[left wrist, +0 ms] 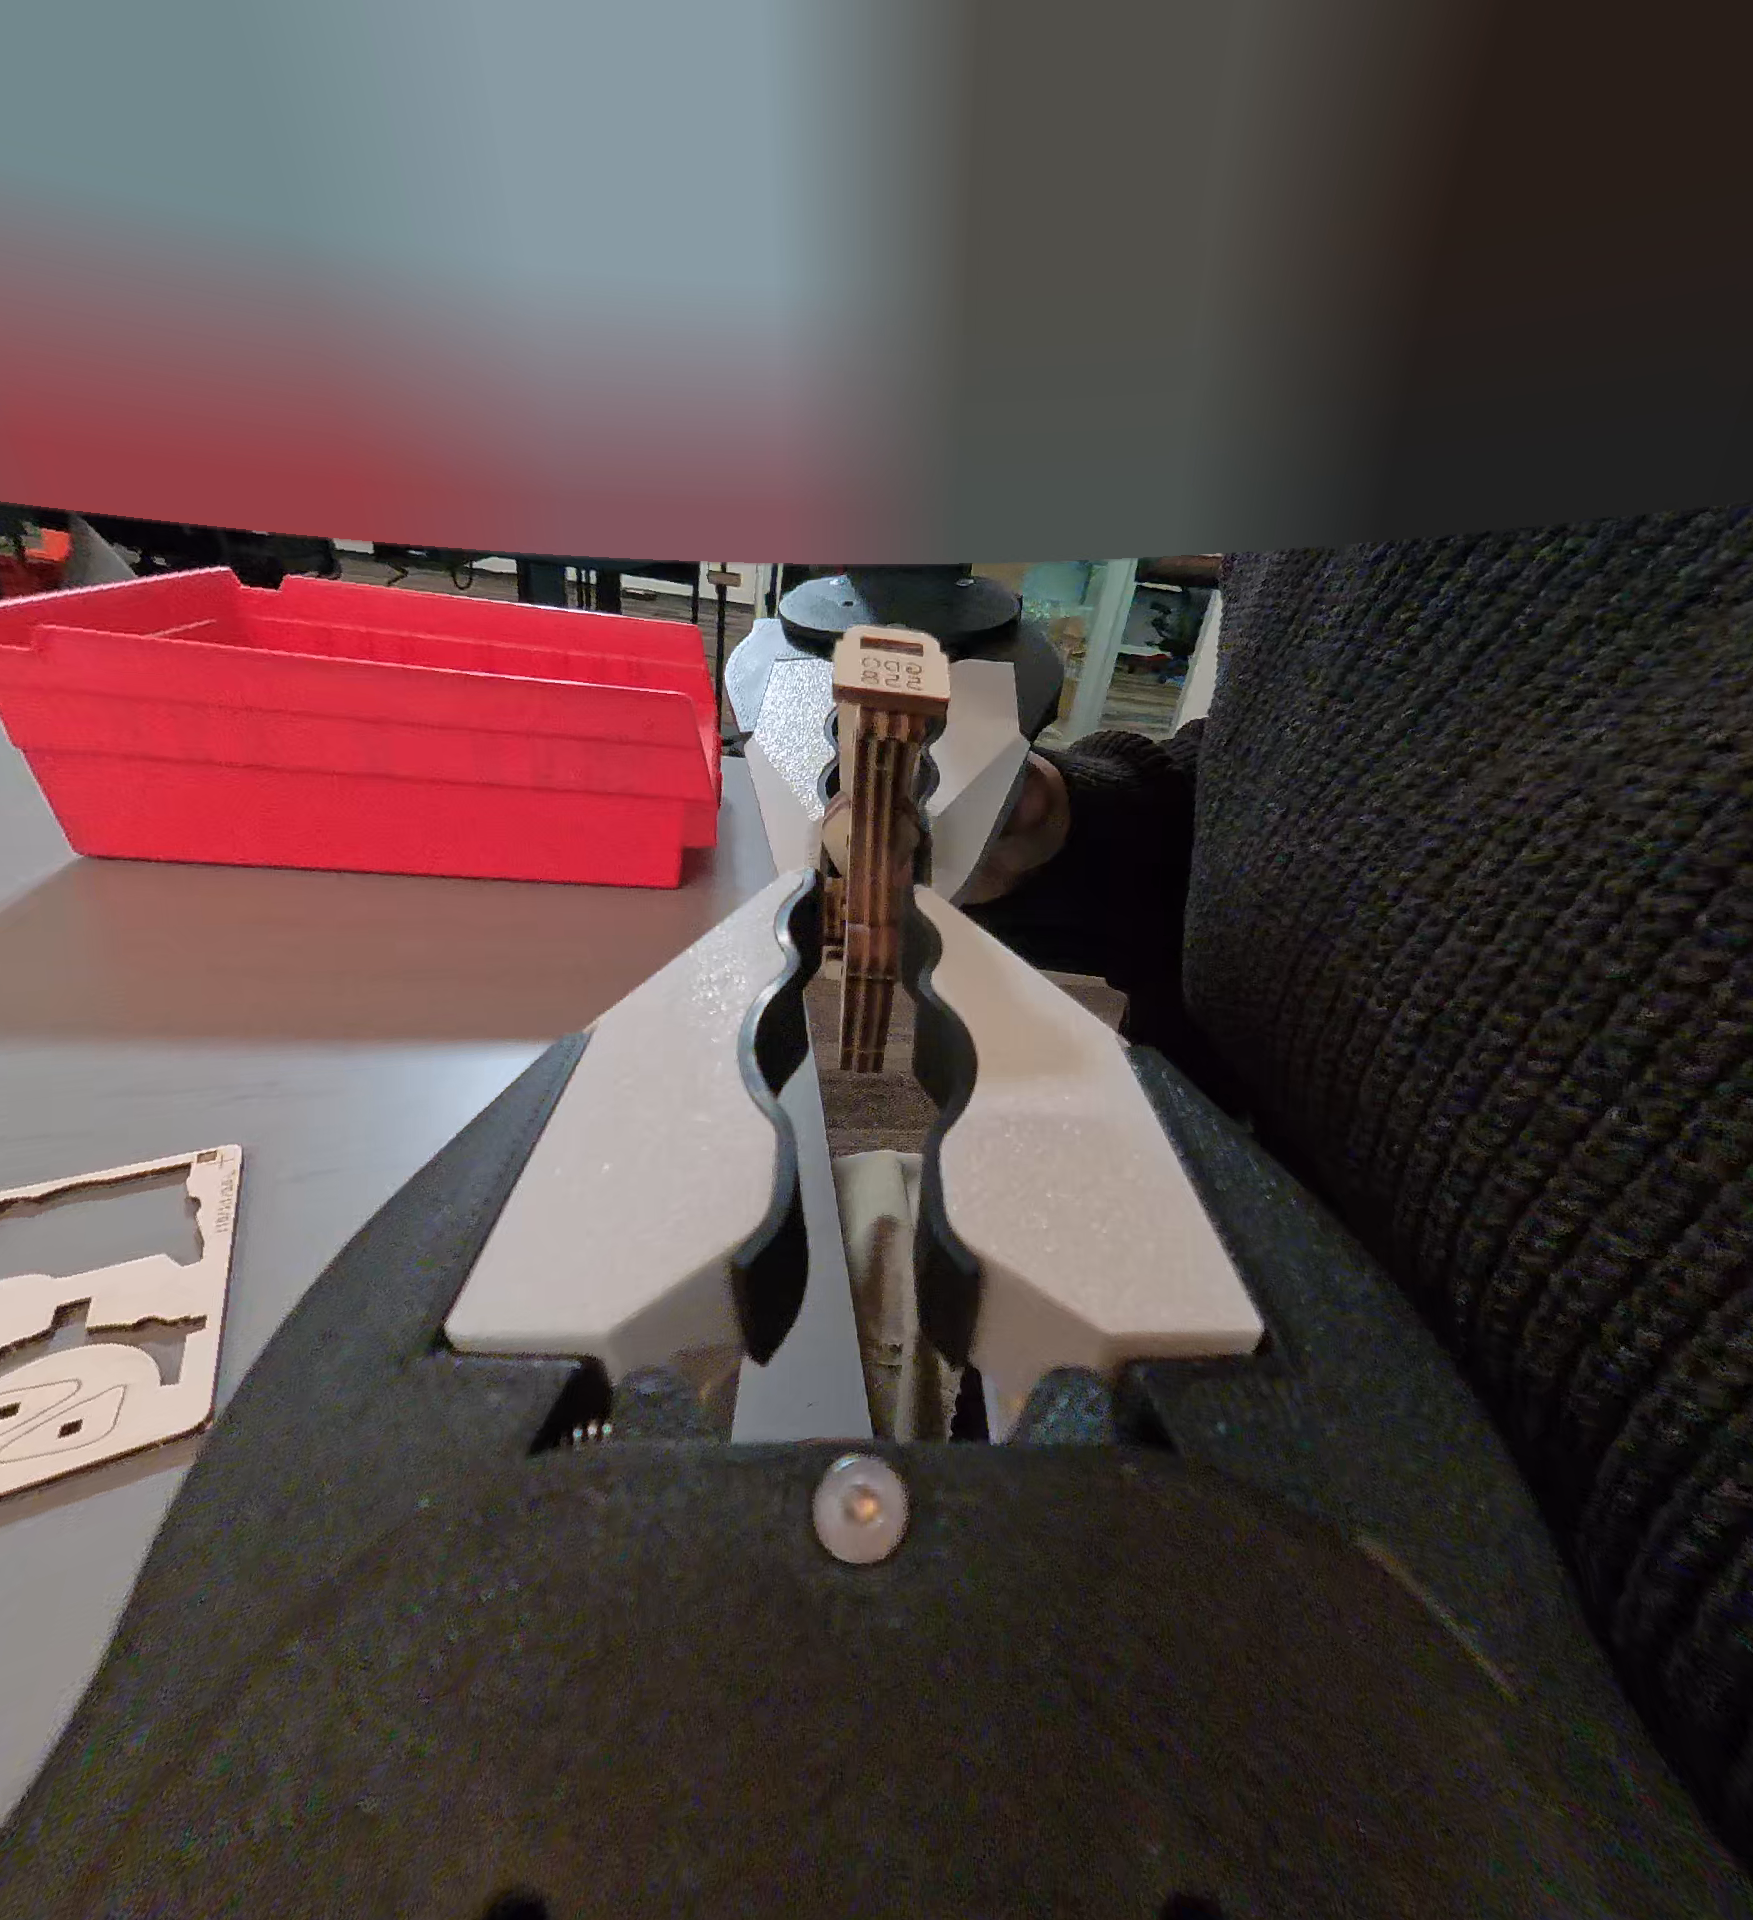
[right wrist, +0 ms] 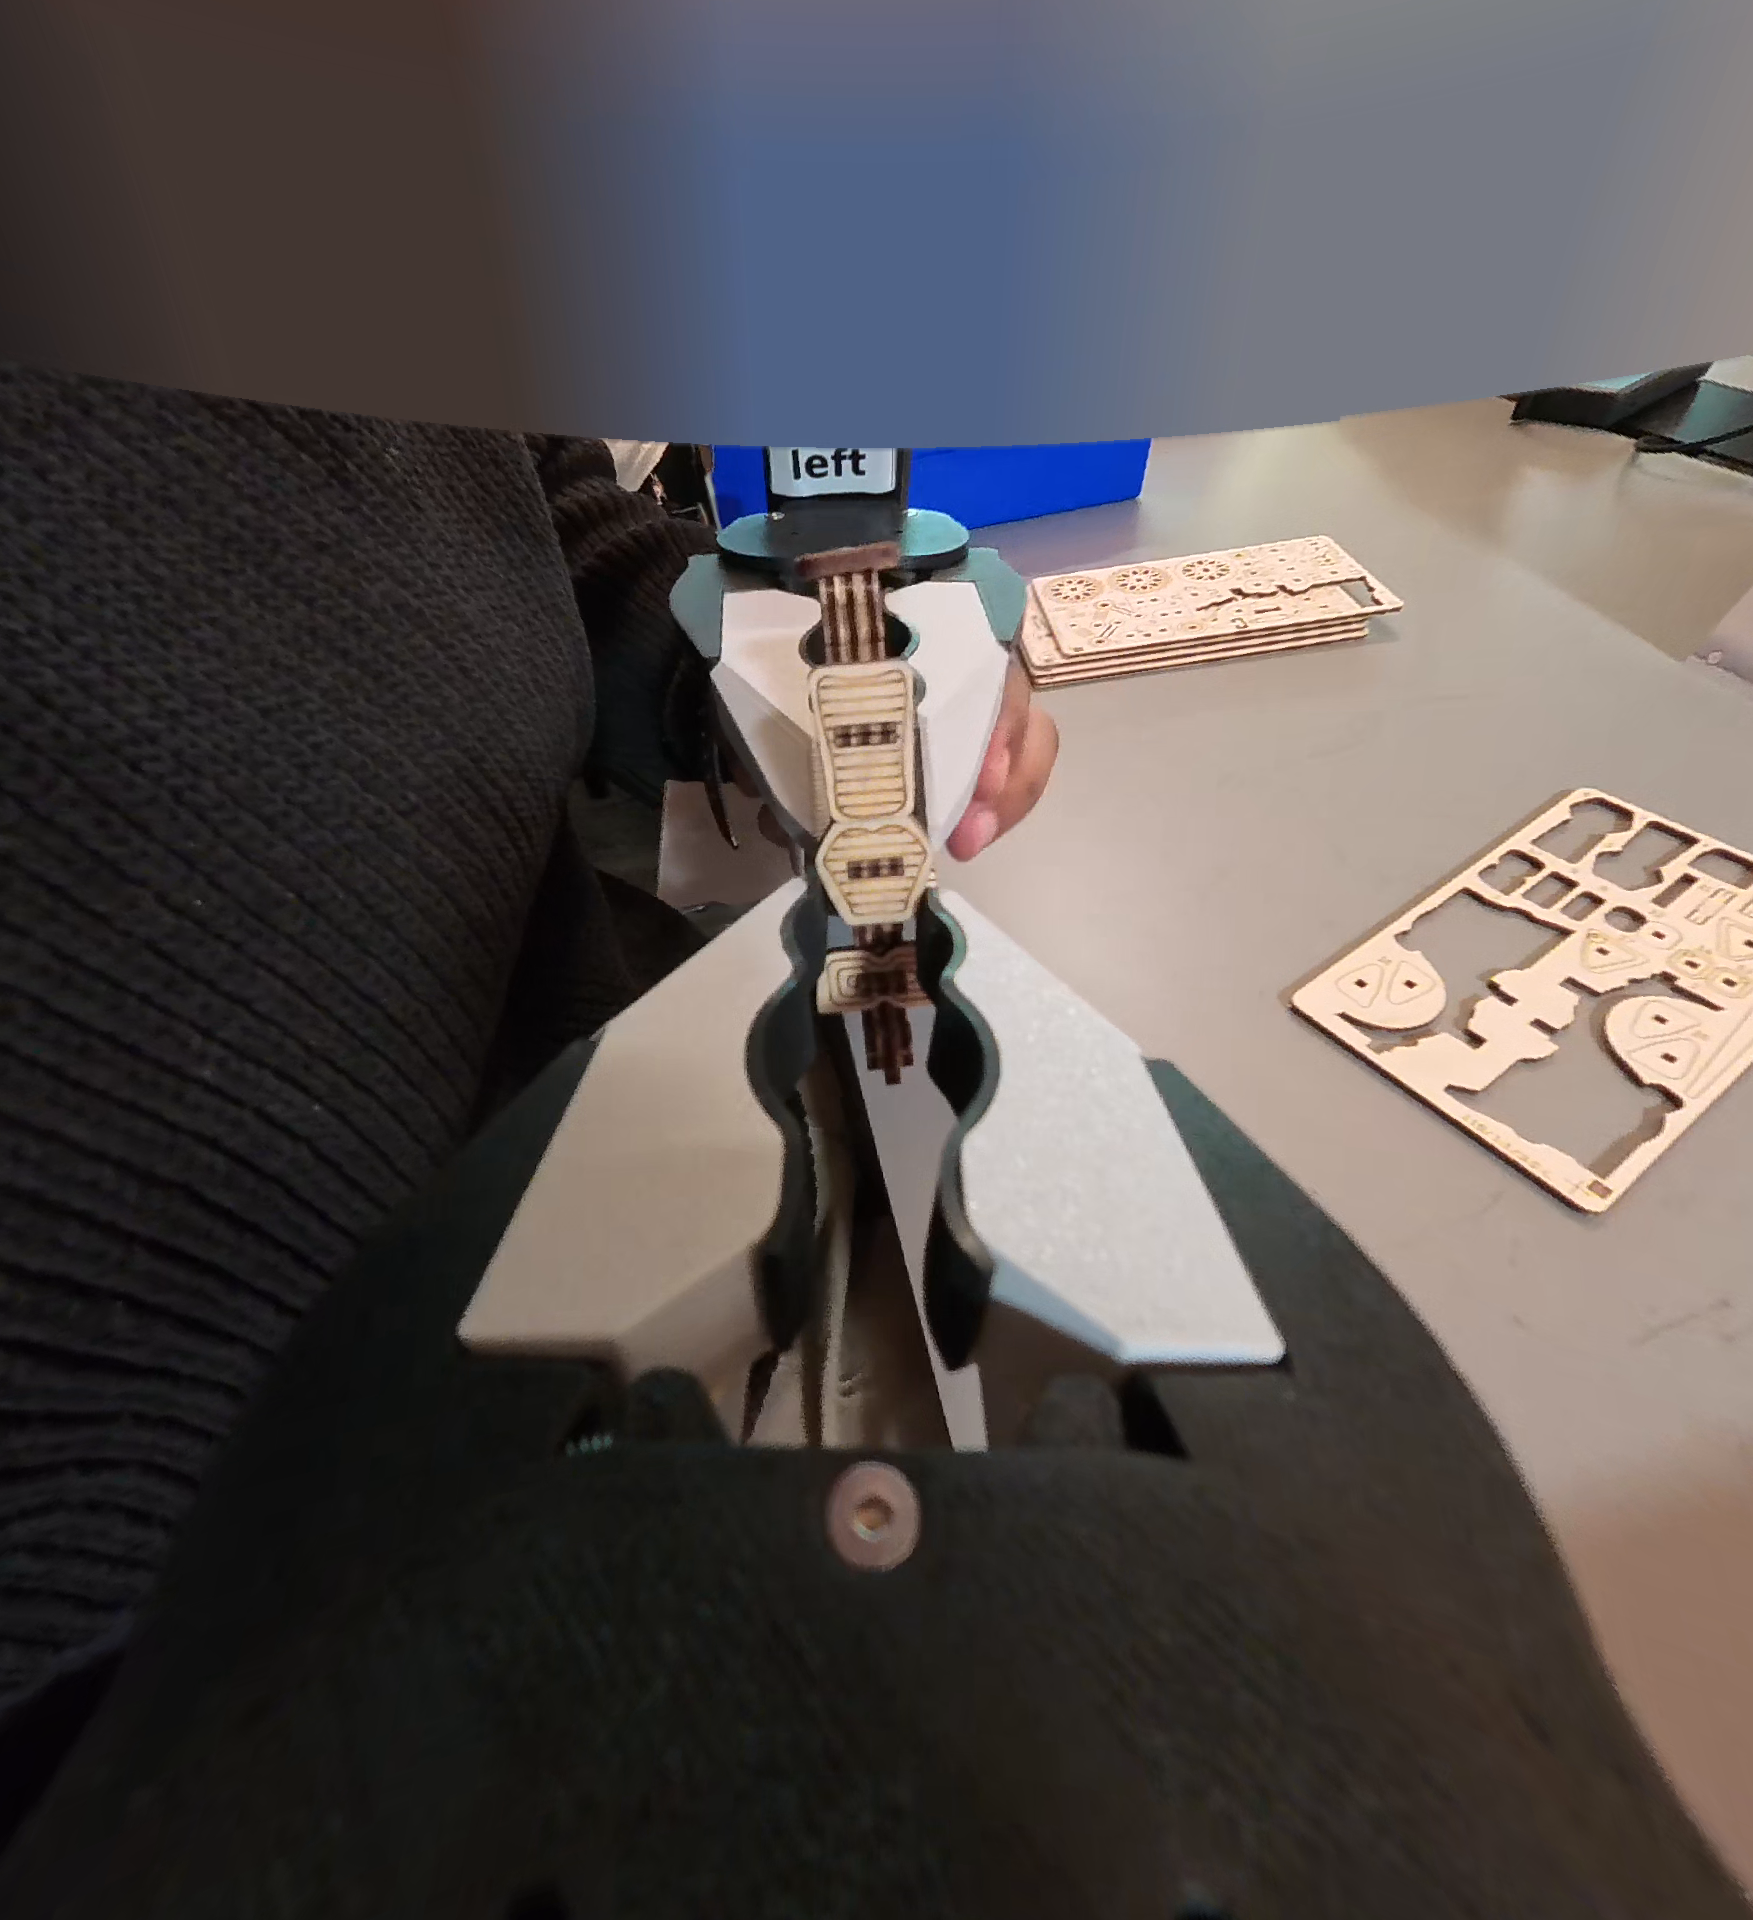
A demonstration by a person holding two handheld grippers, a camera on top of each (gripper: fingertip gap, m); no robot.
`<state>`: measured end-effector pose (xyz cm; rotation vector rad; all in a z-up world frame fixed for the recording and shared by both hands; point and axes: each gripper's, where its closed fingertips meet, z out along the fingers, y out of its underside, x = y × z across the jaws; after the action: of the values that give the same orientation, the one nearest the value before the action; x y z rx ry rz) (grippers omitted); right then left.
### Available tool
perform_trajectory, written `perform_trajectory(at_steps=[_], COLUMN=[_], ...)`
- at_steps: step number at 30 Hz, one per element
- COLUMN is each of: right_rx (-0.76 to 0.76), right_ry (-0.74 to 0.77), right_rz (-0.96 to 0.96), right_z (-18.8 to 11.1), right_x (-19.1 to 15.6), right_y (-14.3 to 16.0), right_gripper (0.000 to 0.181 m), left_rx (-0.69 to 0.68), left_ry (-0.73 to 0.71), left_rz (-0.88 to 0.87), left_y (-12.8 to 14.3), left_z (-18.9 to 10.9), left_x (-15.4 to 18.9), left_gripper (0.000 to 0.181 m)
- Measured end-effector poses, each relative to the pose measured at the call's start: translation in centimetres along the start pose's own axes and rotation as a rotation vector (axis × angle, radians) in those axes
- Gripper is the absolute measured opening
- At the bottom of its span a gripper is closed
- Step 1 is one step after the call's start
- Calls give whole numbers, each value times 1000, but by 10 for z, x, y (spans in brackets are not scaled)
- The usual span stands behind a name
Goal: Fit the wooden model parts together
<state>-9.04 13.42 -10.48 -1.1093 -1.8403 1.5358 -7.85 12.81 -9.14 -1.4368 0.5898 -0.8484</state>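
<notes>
A small wooden model [left wrist: 867, 987] made of stacked laser-cut layers is held in the air between both grippers, which face each other. My left gripper [left wrist: 864, 894] is shut on one end of it. My right gripper [right wrist: 867, 909] is shut on the other end. In the right wrist view the model [right wrist: 867, 748] shows ridged plates along its top edge. The left gripper [right wrist: 867, 831] shows behind it, with a hand [right wrist: 1007, 790] on it. The right gripper [left wrist: 877, 821] shows beyond the model in the left wrist view.
A red bin [left wrist: 352, 727] stands on the grey table [left wrist: 280, 997] to the left. A punched-out wooden sheet [right wrist: 1578, 987] lies flat, also in the left wrist view [left wrist: 72, 1320]. A stack of wooden sheets [right wrist: 1204, 608] and a blue box [right wrist: 1038, 483] lie farther back. A person's black knitted sleeve [left wrist: 1526, 1039] is close. My left and right fingertips are right by each other.
</notes>
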Motion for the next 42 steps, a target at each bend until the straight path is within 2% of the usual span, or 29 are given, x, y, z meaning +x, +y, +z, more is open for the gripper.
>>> perform_trajectory(at_steps=[16, 20, 24, 40, 42], right_rx=[-1, 0, 0, 4, 0], right_ry=[-34, -36, -38, -68, -69], right_rz=[24, 24, 27, 39, 41], right_z=[1, 1, 1, 2, 2], right_x=[-3, -3, -3, -5, -5], right_y=[1, 1, 1, 2, 3], right_gripper=[17, 17, 17, 17, 18], left_rx=[6, 3, 4, -3, -8], left_ry=[30, 4, 27, 54, 44], left_rz=[-11, -3, -2, -20, -22], left_y=[0, 0, 0, 3, 4], left_z=[0, -1, 0, 0, 0], left_x=[3, -1, 5, 9, 7], left_gripper=[13, 23, 12, 15, 19])
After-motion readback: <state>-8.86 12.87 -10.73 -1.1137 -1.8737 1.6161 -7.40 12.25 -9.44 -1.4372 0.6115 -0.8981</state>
